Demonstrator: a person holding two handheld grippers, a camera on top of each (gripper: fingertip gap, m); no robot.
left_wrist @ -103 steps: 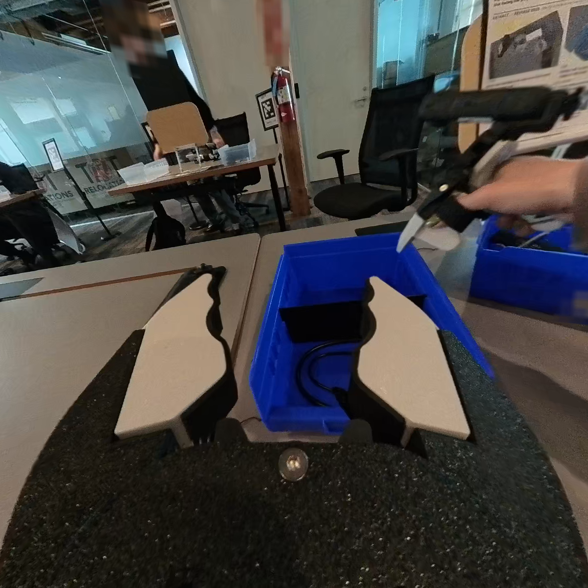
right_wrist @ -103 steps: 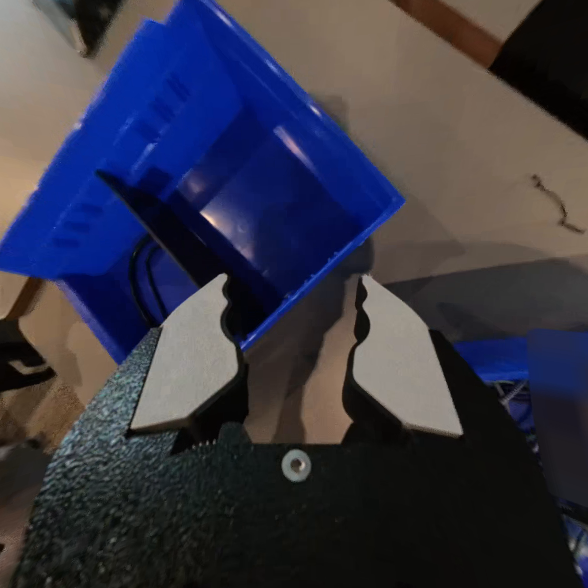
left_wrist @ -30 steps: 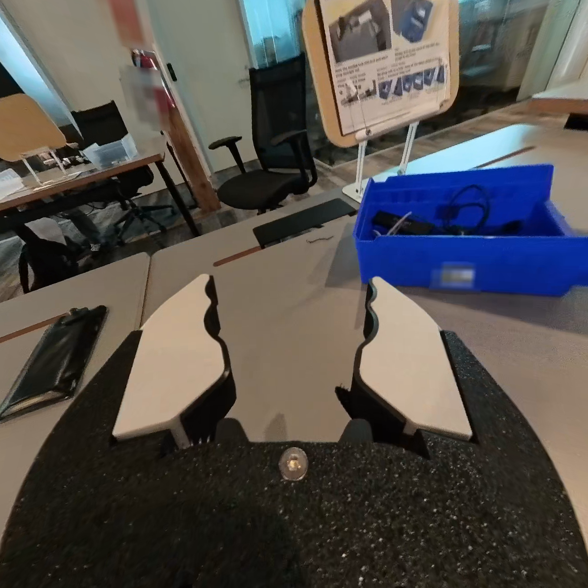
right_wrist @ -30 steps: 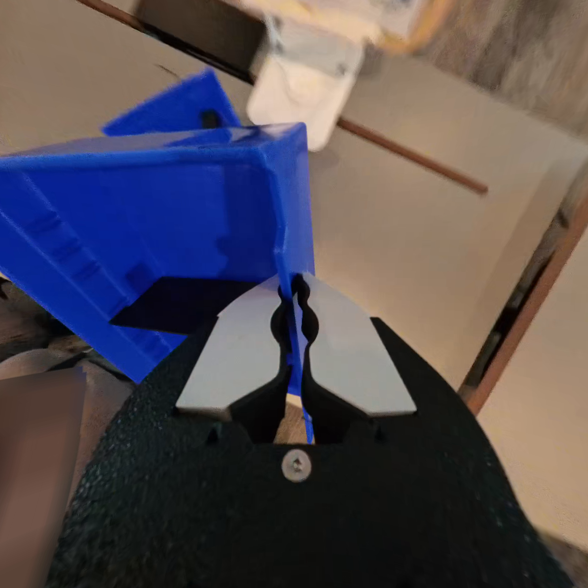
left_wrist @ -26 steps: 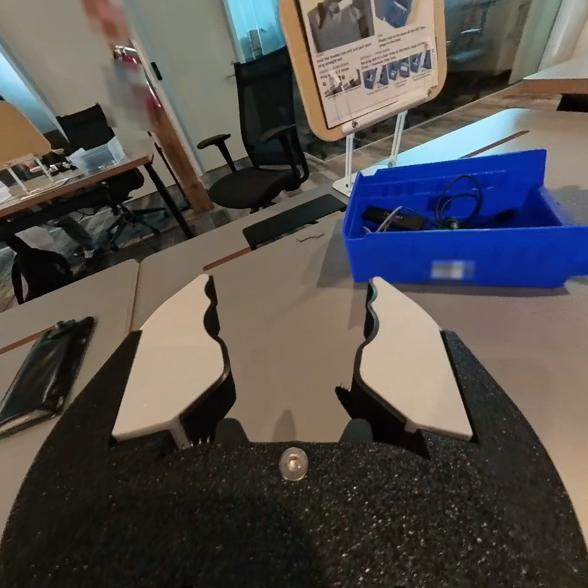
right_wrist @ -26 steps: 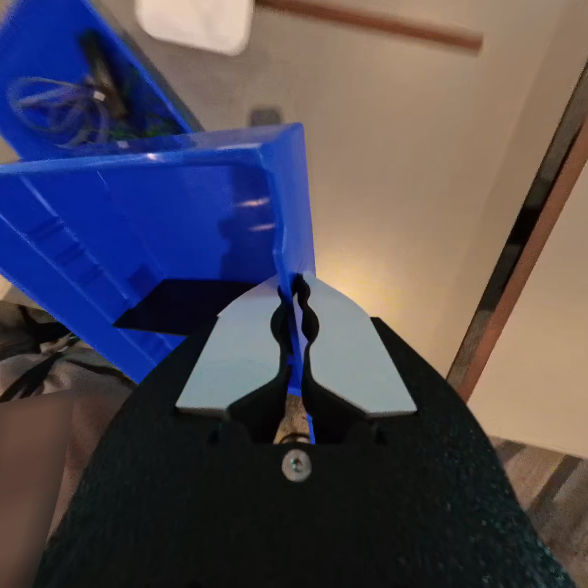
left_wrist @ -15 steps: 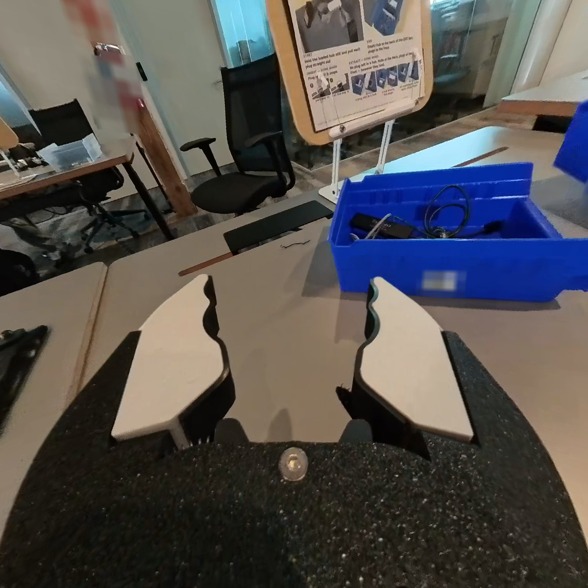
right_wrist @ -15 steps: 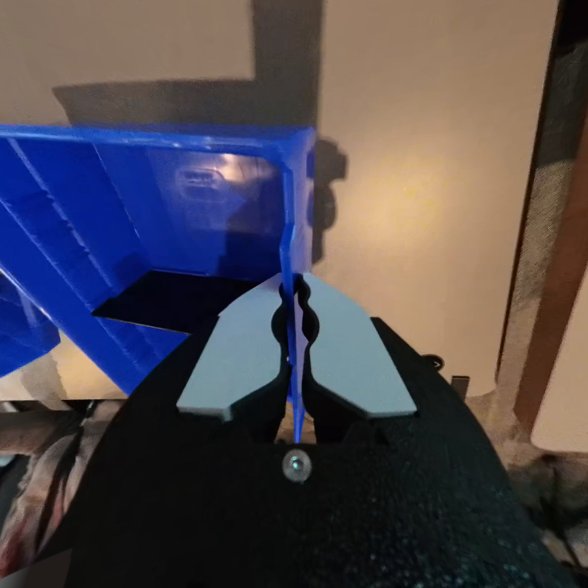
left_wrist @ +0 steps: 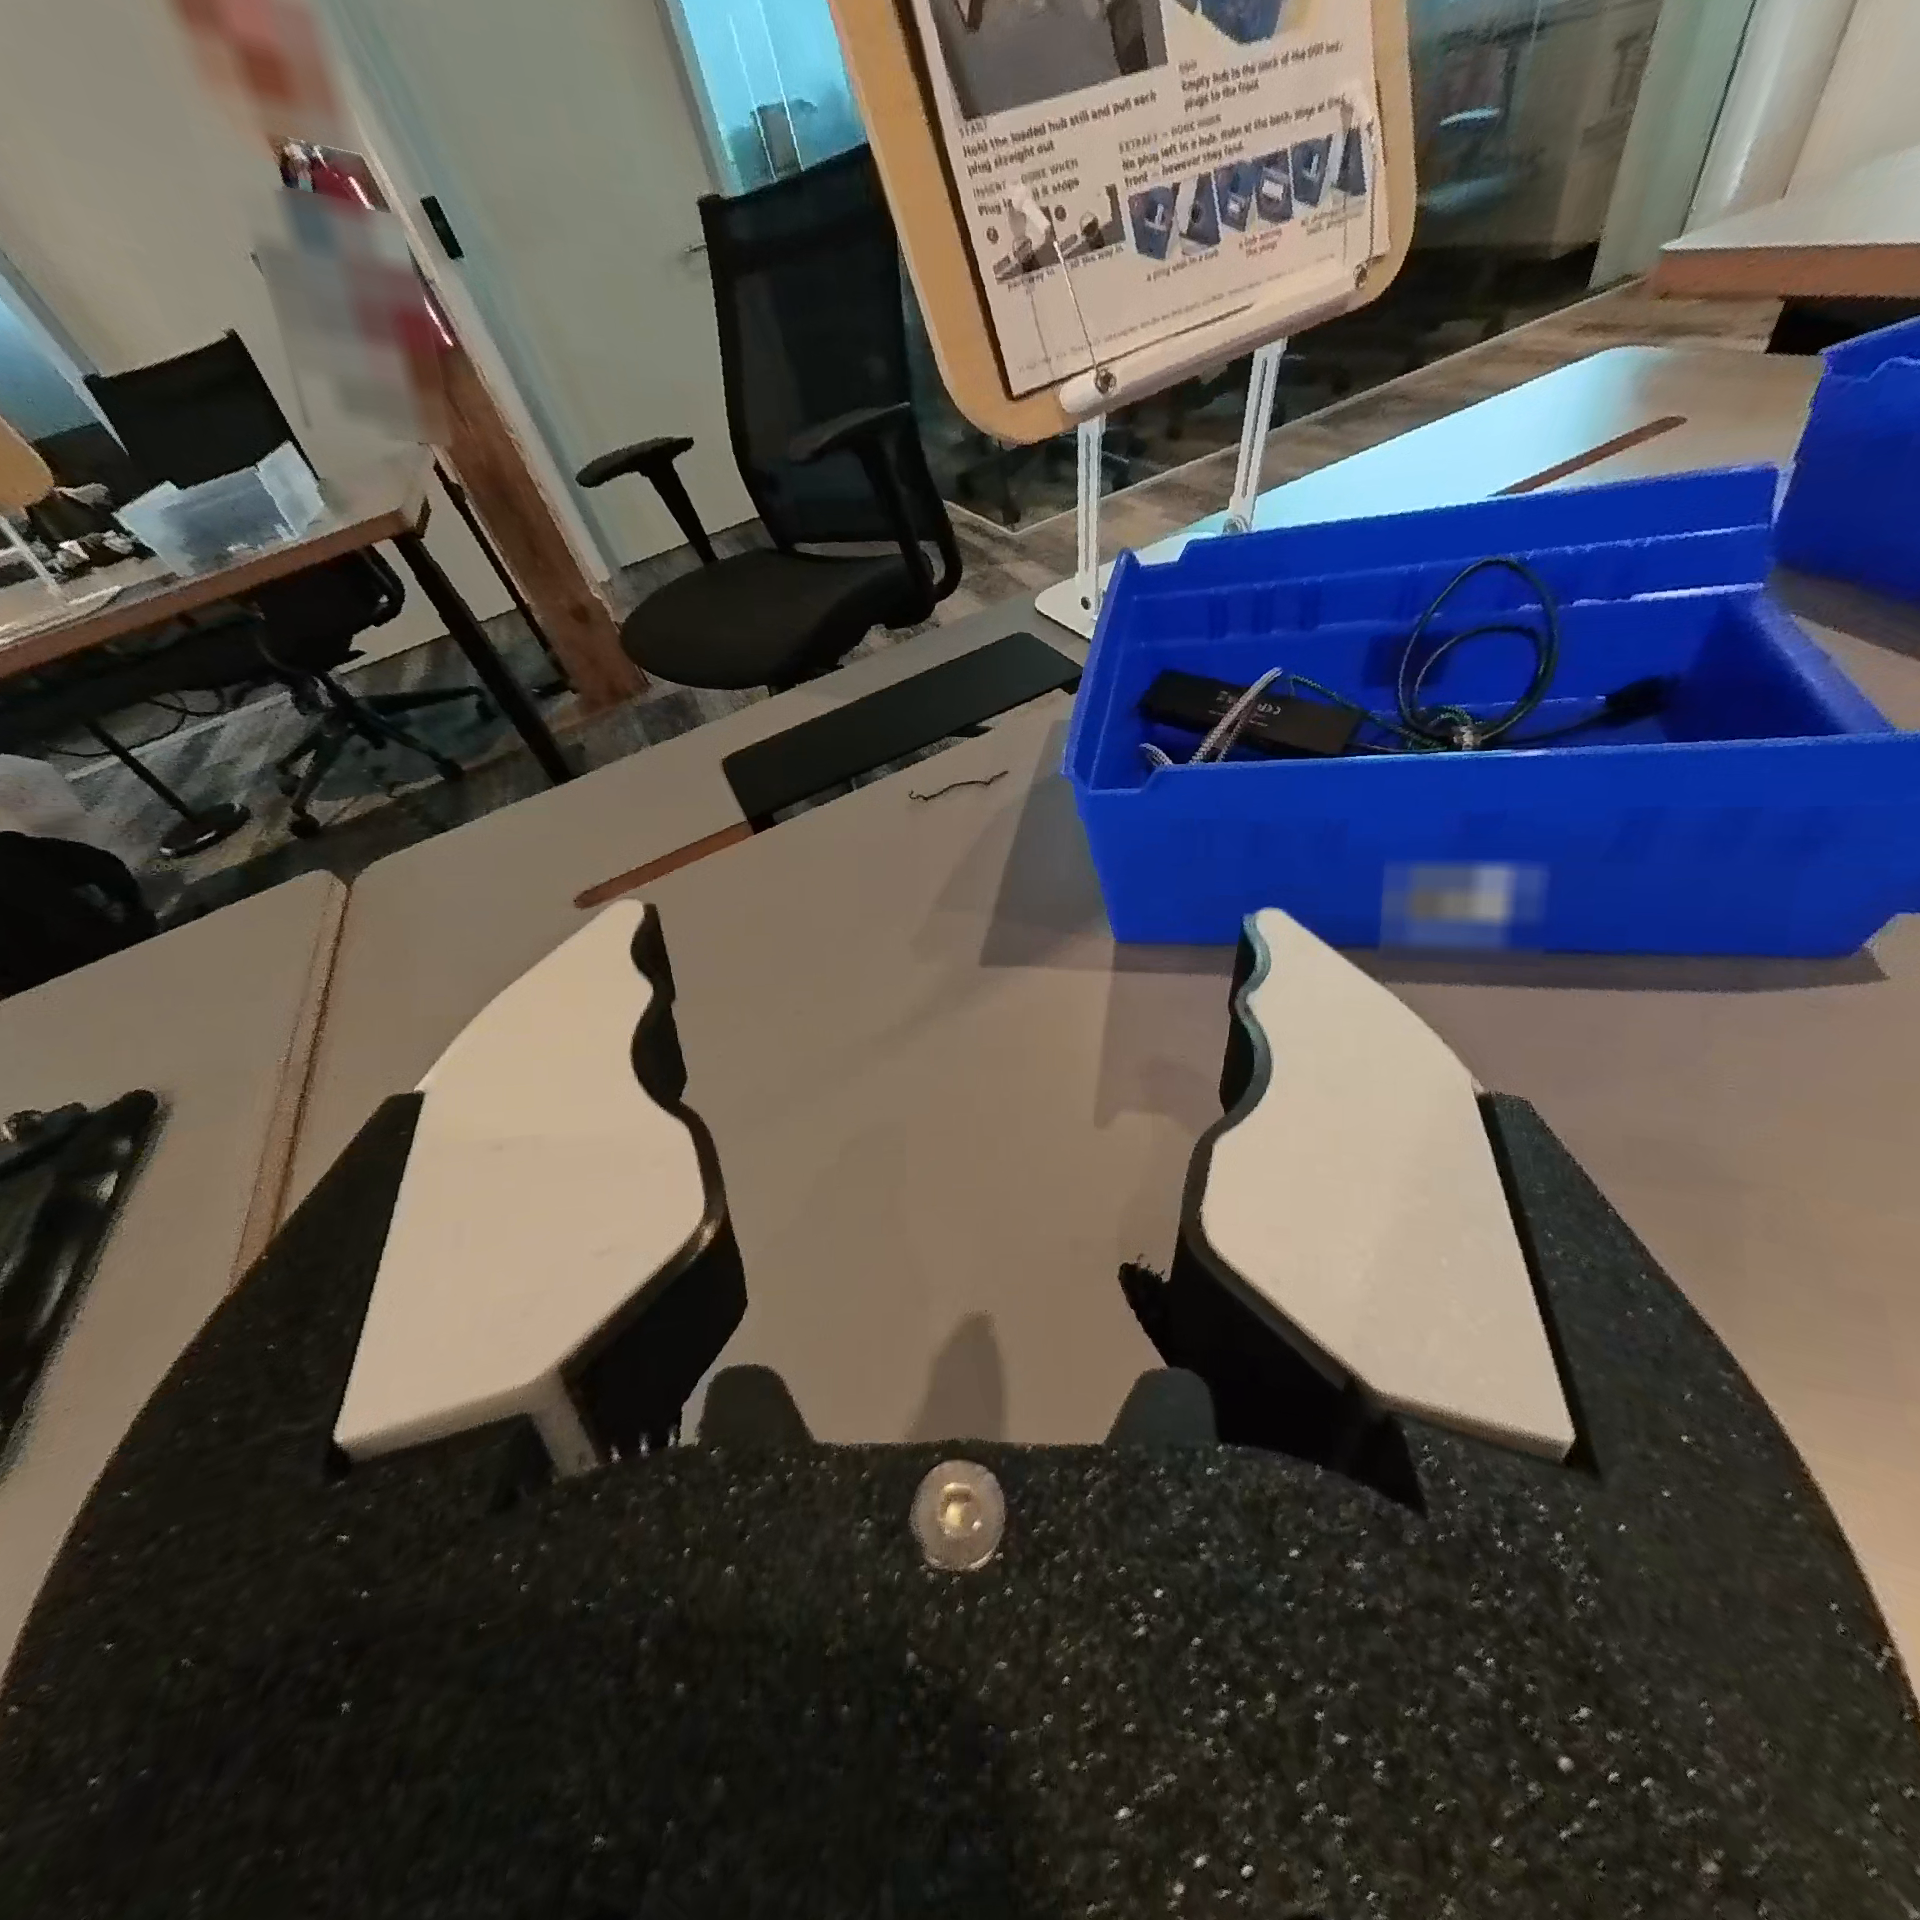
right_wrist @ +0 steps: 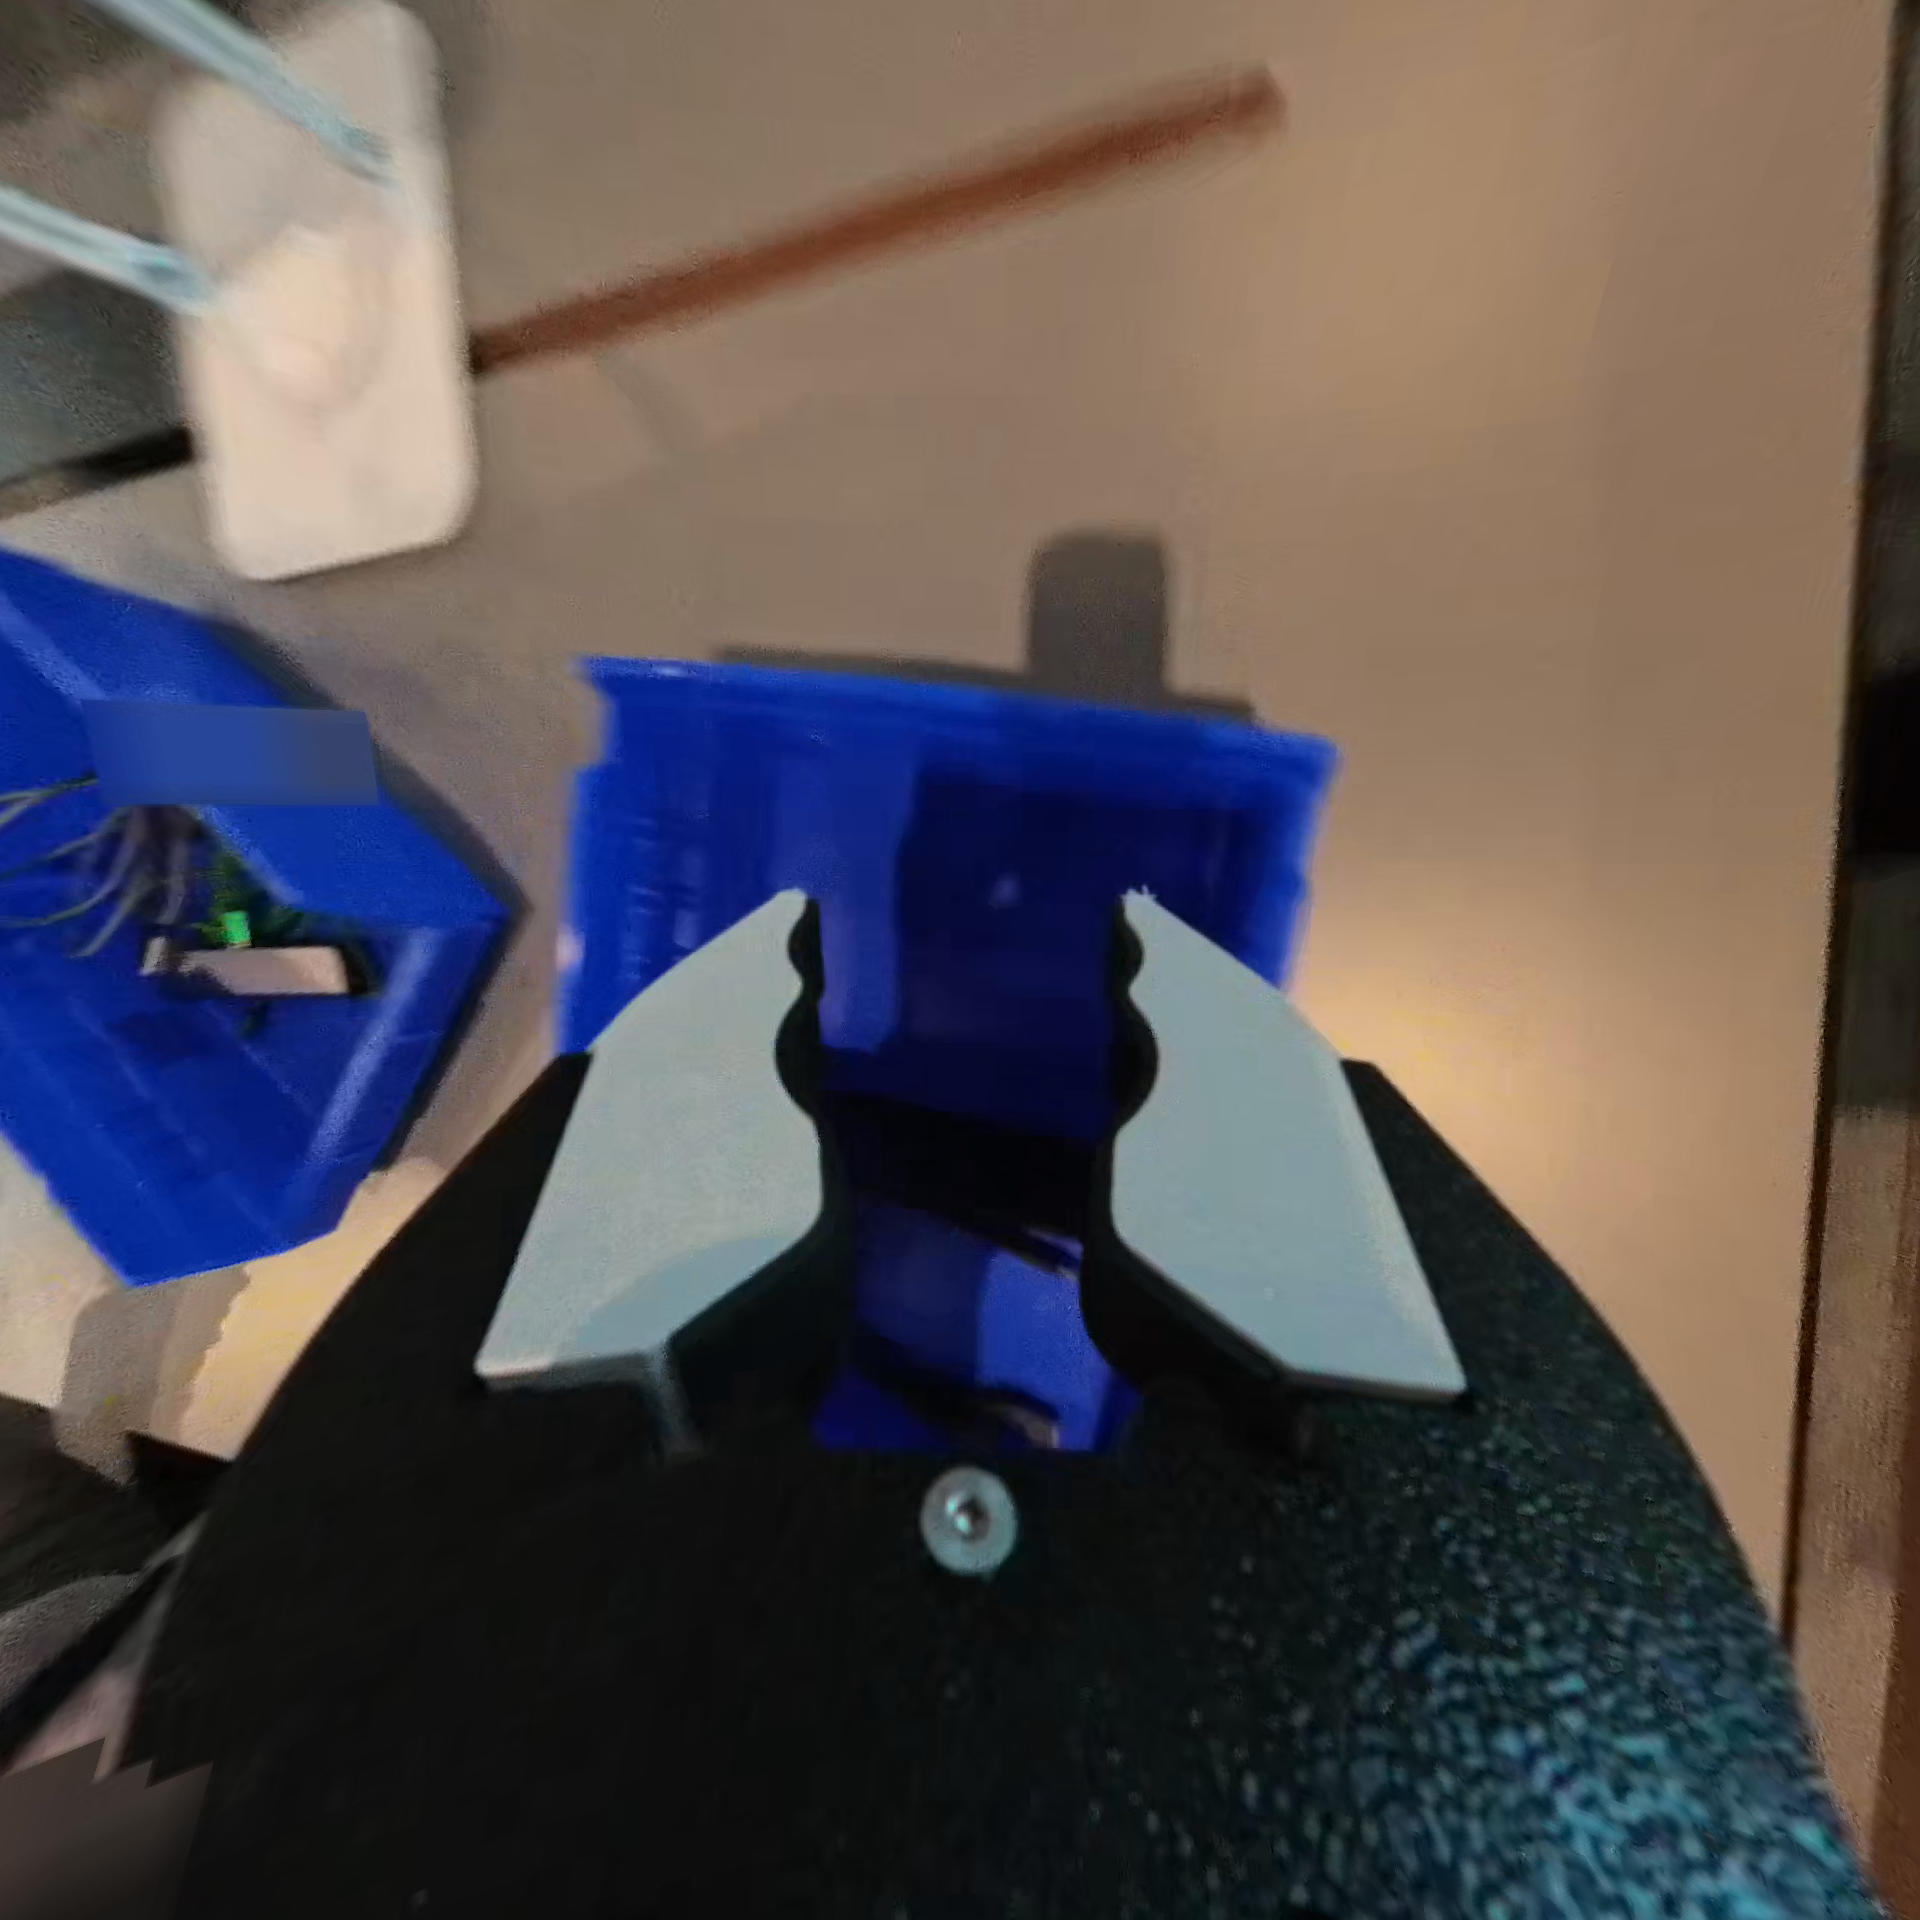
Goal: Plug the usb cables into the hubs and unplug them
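Observation:
My left gripper (left_wrist: 945,930) is open and empty above the grey table, left of and short of a blue bin (left_wrist: 1496,821). That bin holds a black USB hub (left_wrist: 1242,710) and coiled cables (left_wrist: 1475,644). It also shows in the right wrist view (right_wrist: 239,987), at the left, with cables inside. My right gripper (right_wrist: 966,914) is open right above a second blue bin (right_wrist: 956,800), which rests on the table and looks empty. That second bin's corner shows at the right edge of the left wrist view (left_wrist: 1860,457).
A wooden sign board with printed sheets (left_wrist: 1143,187) stands on a white foot (right_wrist: 322,353) behind the bins. A black flap (left_wrist: 894,717) lies in the table, a black pouch (left_wrist: 52,1195) at the left. Office chairs (left_wrist: 810,540) and desks stand beyond. The table edge (right_wrist: 1870,935) runs at the right. Some 70 cm of space lies between my two pairs of fingers.
My right gripper has let go of the second blue bin's wall and opened; the bin now rests on the table. My left gripper's view has shifted slightly, still open.

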